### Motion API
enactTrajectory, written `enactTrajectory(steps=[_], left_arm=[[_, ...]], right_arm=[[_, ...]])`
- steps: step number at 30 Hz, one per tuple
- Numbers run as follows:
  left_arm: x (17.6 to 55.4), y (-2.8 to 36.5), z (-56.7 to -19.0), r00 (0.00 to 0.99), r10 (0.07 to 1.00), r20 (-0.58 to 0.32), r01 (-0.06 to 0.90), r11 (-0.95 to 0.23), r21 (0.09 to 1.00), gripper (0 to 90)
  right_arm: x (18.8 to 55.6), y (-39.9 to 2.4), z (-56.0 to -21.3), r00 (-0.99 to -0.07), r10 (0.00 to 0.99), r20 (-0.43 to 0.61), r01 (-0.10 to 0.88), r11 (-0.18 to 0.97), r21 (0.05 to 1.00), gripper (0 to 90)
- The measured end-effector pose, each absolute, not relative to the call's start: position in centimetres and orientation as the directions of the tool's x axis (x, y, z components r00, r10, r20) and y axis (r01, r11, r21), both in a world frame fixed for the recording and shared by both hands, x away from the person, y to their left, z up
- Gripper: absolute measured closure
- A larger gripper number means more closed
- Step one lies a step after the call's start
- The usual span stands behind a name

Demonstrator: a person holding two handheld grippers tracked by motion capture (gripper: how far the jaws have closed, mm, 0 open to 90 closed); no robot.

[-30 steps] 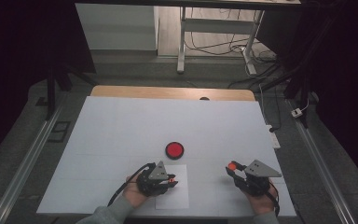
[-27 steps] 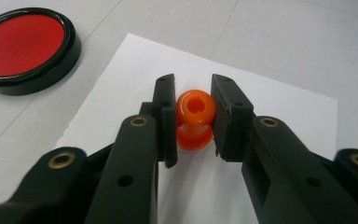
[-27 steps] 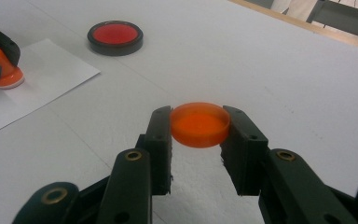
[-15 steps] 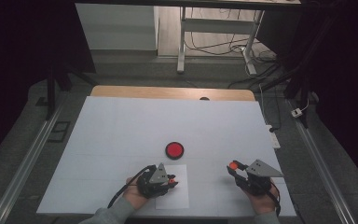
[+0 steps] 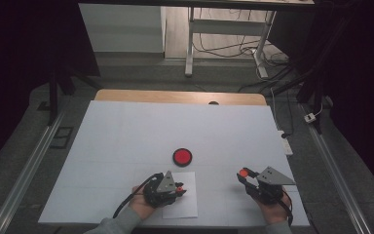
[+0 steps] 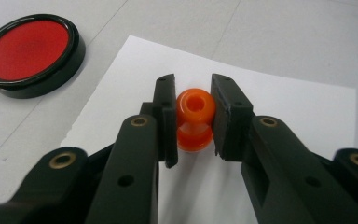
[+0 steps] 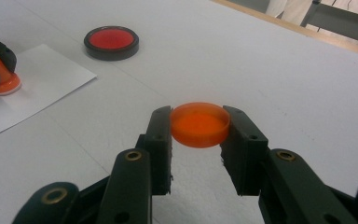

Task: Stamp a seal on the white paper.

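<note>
We are gripping the orange stamp (image 6: 195, 119) in the left claw (image 6: 194, 116), standing upright on the paper (image 6: 279, 121) near the bench's (image 5: 126, 131) front edge; the right claw (image 7: 199, 128) is clamping the orange lid (image 7: 199, 124).

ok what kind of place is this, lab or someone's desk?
Probably a lab recording bench: a white-covered table between metal rails, loose cables on the floor behind, dark surroundings, and only an ink pad and sheet of paper laid out.

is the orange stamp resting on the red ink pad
No, the orange stamp stands on the white paper, gripped by the left gripper, apart from the red ink pad.
</note>
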State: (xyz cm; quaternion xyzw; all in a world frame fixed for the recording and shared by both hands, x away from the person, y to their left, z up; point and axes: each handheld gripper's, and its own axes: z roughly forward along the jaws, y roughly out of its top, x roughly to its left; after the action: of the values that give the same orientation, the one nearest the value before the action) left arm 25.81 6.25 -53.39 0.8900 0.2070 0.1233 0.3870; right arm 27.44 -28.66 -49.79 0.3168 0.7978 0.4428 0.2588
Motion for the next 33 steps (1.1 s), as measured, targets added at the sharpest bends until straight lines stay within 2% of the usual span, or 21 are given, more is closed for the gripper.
enactTrajectory(steps=[27,29,33], left_arm=[[26.0,6.5,-53.3,0.896,0.442,0.050,0.261,-0.613,0.746,72.3],[26.1,6.8,-53.0,0.902,0.431,0.033,0.253,-0.588,0.768,72.3],[26.4,7.9,-51.6,0.883,0.468,-0.023,0.272,-0.473,0.838,72.3]], right_arm=[[27.4,-28.6,-49.7,-0.670,0.731,-0.130,0.274,0.406,0.872,64.2],[27.4,-28.5,-49.7,-0.670,0.730,-0.133,0.274,0.409,0.870,64.2],[27.4,-28.4,-49.8,-0.676,0.726,-0.129,0.273,0.409,0.871,64.1]])
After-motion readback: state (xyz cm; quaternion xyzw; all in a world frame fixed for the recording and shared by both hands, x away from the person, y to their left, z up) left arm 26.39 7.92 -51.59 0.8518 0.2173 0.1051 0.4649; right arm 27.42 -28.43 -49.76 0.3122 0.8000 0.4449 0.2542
